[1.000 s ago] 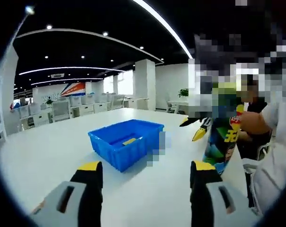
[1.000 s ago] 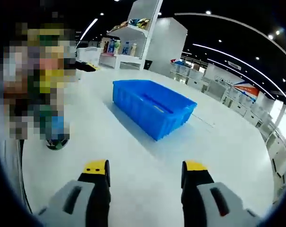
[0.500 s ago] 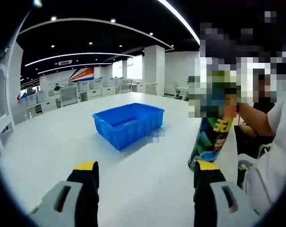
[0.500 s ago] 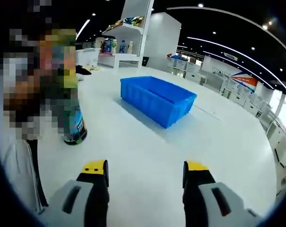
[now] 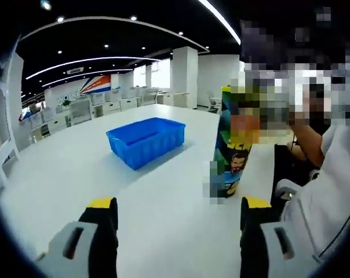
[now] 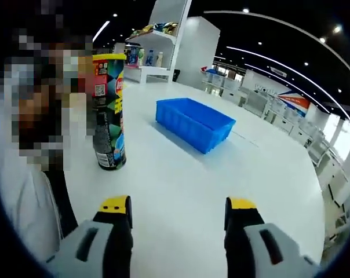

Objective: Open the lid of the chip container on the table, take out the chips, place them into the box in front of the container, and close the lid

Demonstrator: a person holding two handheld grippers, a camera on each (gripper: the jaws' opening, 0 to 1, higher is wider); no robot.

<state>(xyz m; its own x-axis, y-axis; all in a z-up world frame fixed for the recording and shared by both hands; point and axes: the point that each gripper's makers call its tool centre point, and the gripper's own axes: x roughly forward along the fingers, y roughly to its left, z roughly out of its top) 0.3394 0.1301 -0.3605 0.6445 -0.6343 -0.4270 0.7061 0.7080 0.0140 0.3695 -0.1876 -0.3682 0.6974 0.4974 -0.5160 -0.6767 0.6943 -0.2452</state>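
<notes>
A tall chip container [image 6: 108,110] with a yellow lid stands upright on the white table [image 6: 181,185], left of centre in the right gripper view. In the left gripper view the chip container [image 5: 233,165] stands right of centre, its upper part behind mosaic. Beyond it on the table sits a blue box [image 6: 195,123], also the blue box [image 5: 145,141] in the left gripper view. My right gripper [image 6: 178,207] is open over bare table, well short of the container. My left gripper [image 5: 178,208] is open too, nothing between its jaws.
A person in a white sleeve [image 5: 323,191] sits at the table edge beside the container, seen also as a white sleeve [image 6: 18,214]. Shelves with goods [image 6: 157,40] stand far behind. Rows of desks and chairs [image 5: 88,110] fill the background.
Both cameras have pulled back from the table. The chip container, earlier held up and tilted in a hand, now stands upright on the table.
</notes>
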